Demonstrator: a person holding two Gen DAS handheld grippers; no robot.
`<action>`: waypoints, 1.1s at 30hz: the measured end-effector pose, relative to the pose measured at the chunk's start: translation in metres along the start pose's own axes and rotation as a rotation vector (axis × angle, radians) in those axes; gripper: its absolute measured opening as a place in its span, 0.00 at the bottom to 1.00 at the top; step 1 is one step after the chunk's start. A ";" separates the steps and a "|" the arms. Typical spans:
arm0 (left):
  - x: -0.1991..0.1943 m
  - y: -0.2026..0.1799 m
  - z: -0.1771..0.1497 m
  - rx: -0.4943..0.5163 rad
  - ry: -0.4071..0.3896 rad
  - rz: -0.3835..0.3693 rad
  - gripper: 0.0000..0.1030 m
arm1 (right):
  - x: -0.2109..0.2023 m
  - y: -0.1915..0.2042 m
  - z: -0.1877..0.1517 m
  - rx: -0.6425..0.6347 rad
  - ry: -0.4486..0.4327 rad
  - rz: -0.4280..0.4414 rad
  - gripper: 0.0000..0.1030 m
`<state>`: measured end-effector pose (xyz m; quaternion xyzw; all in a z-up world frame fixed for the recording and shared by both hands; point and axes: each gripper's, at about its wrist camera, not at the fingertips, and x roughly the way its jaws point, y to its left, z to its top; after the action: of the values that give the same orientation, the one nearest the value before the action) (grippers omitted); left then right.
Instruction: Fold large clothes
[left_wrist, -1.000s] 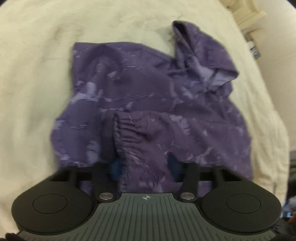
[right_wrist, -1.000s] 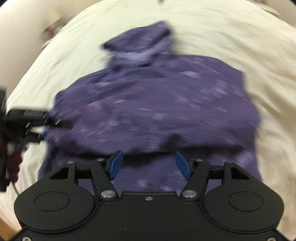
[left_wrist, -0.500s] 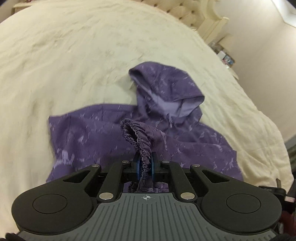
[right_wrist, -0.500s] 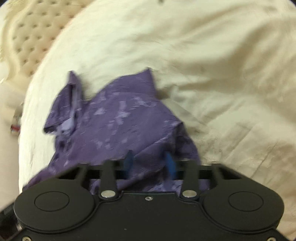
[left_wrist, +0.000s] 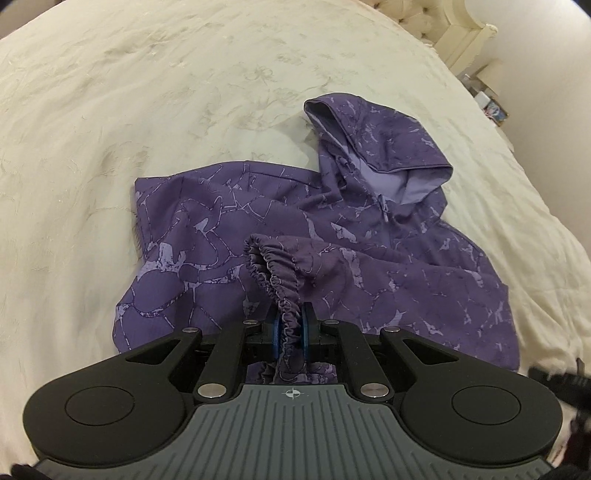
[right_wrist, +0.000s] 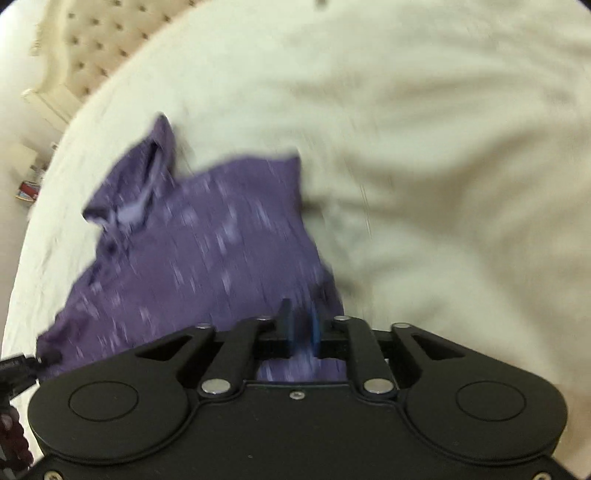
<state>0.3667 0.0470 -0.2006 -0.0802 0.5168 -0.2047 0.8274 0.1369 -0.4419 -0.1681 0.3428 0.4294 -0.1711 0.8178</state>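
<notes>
On the bed, a purple hoodie is spread over the cream cover, with its hood turned toward the tufted headboard. Its elastic cuff is raised off the body and is clamped between the blue pads of the left gripper, whose fingers are pressed together on the gathered fabric. The sleeve is seen running back from the cuff across the chest.

The hoodie's left edge in the left wrist view is bounded by a wide stretch of bare cover, and more bare cover lies beyond the hood. On the other side the cover falls away at the bed's edge, close to the wall.

In the blurred right wrist view, the right gripper is held over the hoodie's near edge, just beside its right-hand border. Its fingers are opening; purple cloth is seen between them, but whether it is still pinched cannot be told through the blur. Open cover extends widely to the right of that border.
</notes>
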 end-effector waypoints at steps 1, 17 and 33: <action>0.000 -0.001 0.000 -0.004 -0.002 0.003 0.10 | 0.004 0.001 0.010 -0.008 -0.004 0.004 0.39; 0.004 -0.005 0.005 -0.013 0.007 0.020 0.11 | 0.093 0.035 0.078 -0.200 0.061 -0.059 0.09; -0.003 0.013 -0.004 0.061 -0.004 0.134 0.64 | 0.042 0.050 0.080 -0.245 -0.071 -0.037 0.74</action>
<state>0.3657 0.0605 -0.2045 -0.0207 0.5127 -0.1643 0.8424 0.2368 -0.4620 -0.1504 0.2261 0.4244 -0.1445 0.8648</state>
